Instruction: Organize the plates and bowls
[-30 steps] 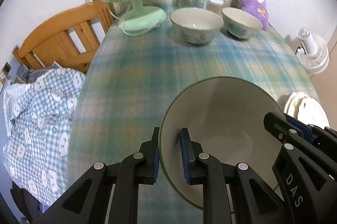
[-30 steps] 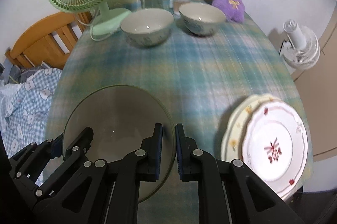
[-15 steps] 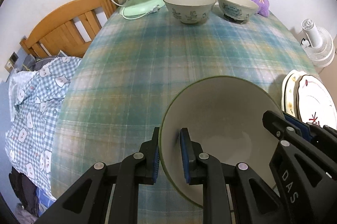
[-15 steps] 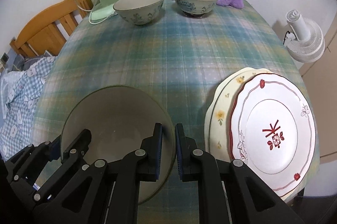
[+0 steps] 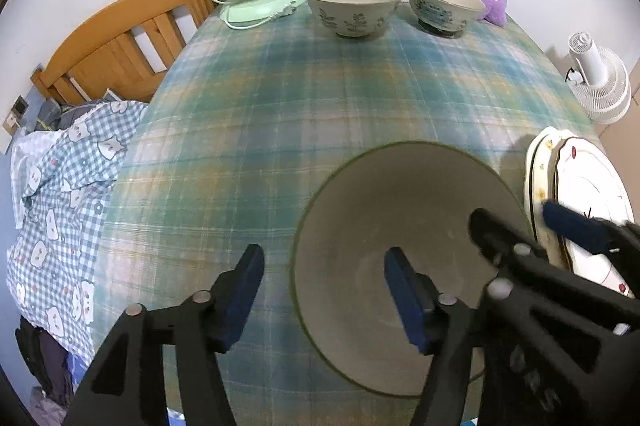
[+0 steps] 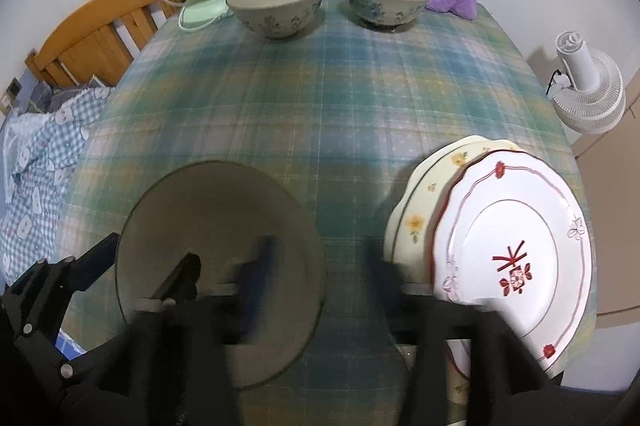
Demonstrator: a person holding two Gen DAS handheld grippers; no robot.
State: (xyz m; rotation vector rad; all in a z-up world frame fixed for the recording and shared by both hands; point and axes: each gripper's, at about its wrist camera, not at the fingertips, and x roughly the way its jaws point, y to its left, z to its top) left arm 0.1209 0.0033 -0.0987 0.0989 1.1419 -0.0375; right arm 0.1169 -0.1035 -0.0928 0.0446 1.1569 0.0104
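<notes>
Left wrist: beige bowl (image 5: 404, 210), thin green rim

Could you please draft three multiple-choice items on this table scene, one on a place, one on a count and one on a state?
1. Where do the stacked plates lie relative to the large bowl?
A. To its right, near the table's edge
B. Behind it, beside the fan
C. Under it

2. How many smaller bowls stand at the far end of the table?
A. One
B. Two
C. Four

3. What is the left tool doing at the large bowl's rim?
A. Clamped tight on the rim
B. Fingers spread, straddling the rim without pressing it
C. Holding a plate instead

Answers: 1 A, the plates sit at the right edge beside the bowl. 2 B, a leaf-patterned bowl and a blue-patterned bowl stand side by side. 3 B, its fingers stand clear of the rim on both sides, opening.
</notes>
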